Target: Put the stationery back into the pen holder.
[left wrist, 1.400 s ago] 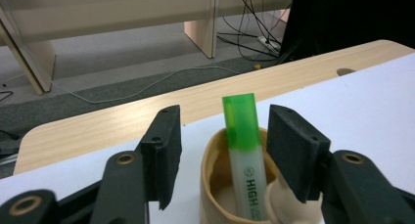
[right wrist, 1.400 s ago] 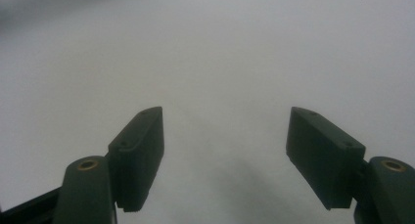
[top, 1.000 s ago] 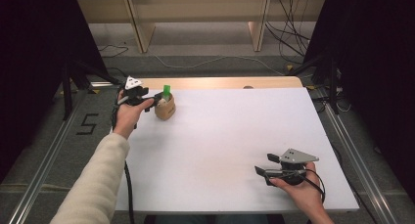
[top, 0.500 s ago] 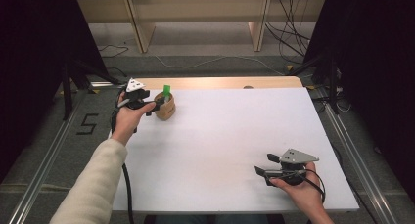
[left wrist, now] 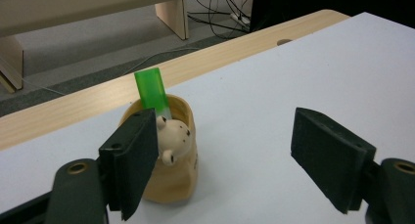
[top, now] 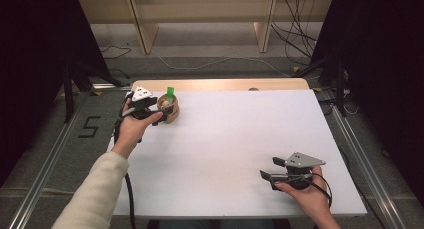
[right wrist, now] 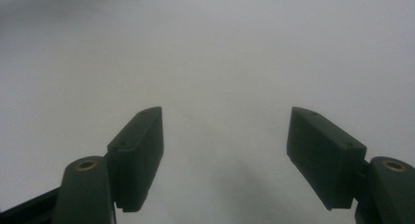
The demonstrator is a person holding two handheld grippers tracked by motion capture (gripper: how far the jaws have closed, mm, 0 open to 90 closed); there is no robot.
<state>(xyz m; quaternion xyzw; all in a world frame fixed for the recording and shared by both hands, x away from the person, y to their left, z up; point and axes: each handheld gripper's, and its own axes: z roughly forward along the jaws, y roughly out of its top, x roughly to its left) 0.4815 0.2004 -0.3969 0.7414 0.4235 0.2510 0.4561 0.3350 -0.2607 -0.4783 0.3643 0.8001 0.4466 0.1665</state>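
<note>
The left hand-held gripper (left wrist: 222,170) has just been opening, jaws spread beside the cup (left wrist: 169,155), nothing between them; the right hand-held gripper (right wrist: 225,158) rests spread on the surface (top: 240,134).

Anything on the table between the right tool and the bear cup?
No. In the high view, only bare white table lies between the right tool and the bear cup.

Your high view looks forward and down from above your side of the white table (top: 225,139), taking in its whole top. Your left gripper view sits low and close at the far-left corner, facing the tan bear cup (left wrist: 171,155), which the high view shares (top: 169,109). Your right gripper view looks closely along bare tabletop near the front right.
</note>
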